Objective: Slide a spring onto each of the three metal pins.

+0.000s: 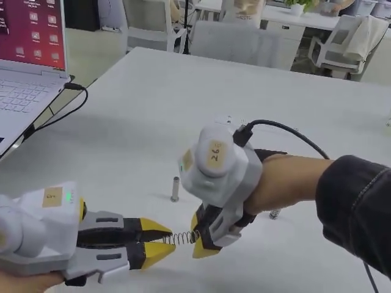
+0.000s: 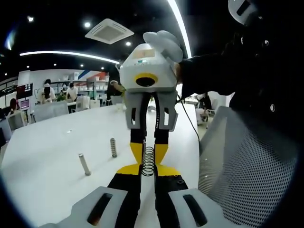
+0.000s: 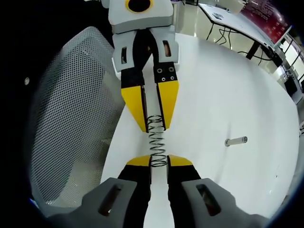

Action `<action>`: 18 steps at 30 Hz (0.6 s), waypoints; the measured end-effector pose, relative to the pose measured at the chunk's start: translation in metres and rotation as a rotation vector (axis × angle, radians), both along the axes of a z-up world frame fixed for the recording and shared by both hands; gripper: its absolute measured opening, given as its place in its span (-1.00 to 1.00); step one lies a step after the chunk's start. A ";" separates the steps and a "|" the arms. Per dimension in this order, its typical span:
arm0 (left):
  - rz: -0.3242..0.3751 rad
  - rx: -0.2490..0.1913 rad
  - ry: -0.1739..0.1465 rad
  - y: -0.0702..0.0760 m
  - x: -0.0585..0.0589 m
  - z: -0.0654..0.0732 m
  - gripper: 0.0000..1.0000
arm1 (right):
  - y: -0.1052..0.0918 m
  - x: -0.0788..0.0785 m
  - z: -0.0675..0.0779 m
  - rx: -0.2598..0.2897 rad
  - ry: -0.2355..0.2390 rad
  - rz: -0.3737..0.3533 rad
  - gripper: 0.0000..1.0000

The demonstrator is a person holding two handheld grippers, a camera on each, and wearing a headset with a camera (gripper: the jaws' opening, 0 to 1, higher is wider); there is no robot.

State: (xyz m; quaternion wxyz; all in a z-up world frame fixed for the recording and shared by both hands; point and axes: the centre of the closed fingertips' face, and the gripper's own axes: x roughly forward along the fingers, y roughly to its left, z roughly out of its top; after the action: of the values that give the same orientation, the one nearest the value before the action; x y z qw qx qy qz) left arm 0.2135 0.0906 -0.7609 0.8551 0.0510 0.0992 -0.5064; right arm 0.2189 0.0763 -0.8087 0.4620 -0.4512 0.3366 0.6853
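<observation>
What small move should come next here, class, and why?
Probably open the left gripper. Both grippers pinch the ends of one spring, so neither end is free to go onto a pin. Once released, the right gripper could carry it to the bare pin.

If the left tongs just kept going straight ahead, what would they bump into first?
The right tongs, most likely: they face the left tongs head-on, tip toward tip, with only the spring that both pinch between them.
</observation>
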 end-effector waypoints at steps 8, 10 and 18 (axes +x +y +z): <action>-0.001 0.010 0.008 0.000 0.001 -0.004 -0.96 | 0.001 -0.001 0.004 0.014 -0.002 0.001 -0.82; -0.003 0.010 0.013 0.000 0.001 -0.005 -0.96 | 0.001 -0.003 0.006 0.017 -0.003 0.003 -0.82; -0.008 0.025 0.019 0.001 0.001 -0.009 -0.96 | 0.007 -0.006 0.019 0.045 0.007 0.001 -0.82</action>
State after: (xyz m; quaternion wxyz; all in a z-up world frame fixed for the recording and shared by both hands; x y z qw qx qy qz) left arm 0.2150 0.0917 -0.7702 0.8513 0.0572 0.1134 -0.5091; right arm 0.2127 0.0837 -0.7900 0.4705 -0.4384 0.3227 0.6945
